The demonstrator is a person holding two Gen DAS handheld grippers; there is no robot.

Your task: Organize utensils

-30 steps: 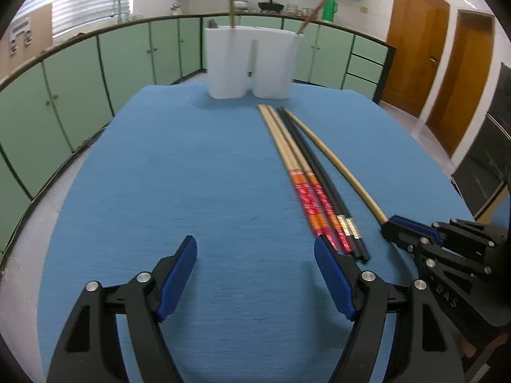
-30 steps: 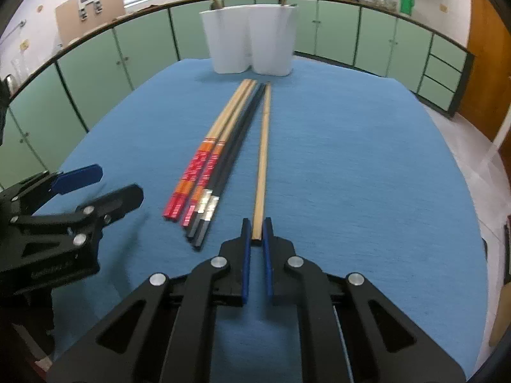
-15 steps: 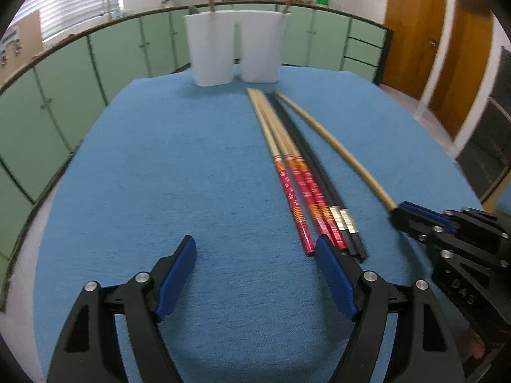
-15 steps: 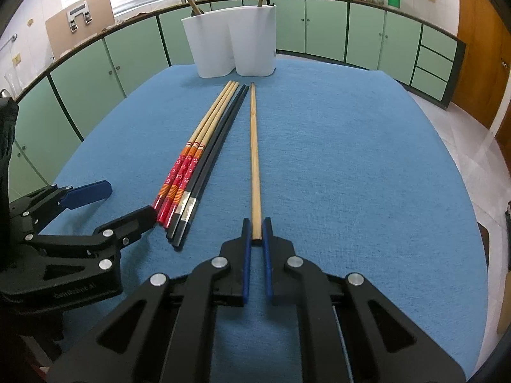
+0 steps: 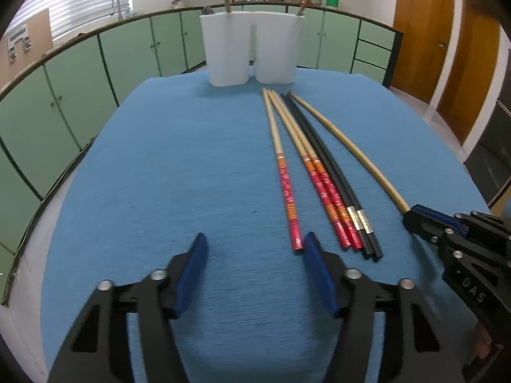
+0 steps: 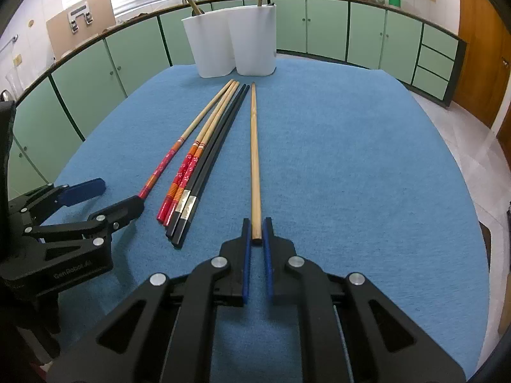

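Note:
Several chopsticks lie on the blue table: one red-handled chopstick (image 5: pixel 286 188) set apart, two more red-handled ones (image 5: pixel 321 178), two black ones (image 5: pixel 332 172) and a plain wooden chopstick (image 5: pixel 351 146). My right gripper (image 6: pixel 255 233) is shut on the near end of the plain wooden chopstick (image 6: pixel 254 159), which lies along the table. My left gripper (image 5: pixel 254 249) is open and empty; its right finger sits beside the end of the lone red chopstick. A white two-cup holder (image 5: pixel 252 51) stands at the far end with a stick in each cup.
The blue cloth-covered table (image 5: pixel 159 175) drops off at rounded edges on all sides. Green cabinets (image 5: pixel 80 86) ring the room. My left gripper shows at the left in the right wrist view (image 6: pixel 95 198).
The leftmost red chopstick has been pushed away from the bundle to the left. My right gripper has opened a touch around the wooden chopstick's end. Both cameras now sit lower and closer.

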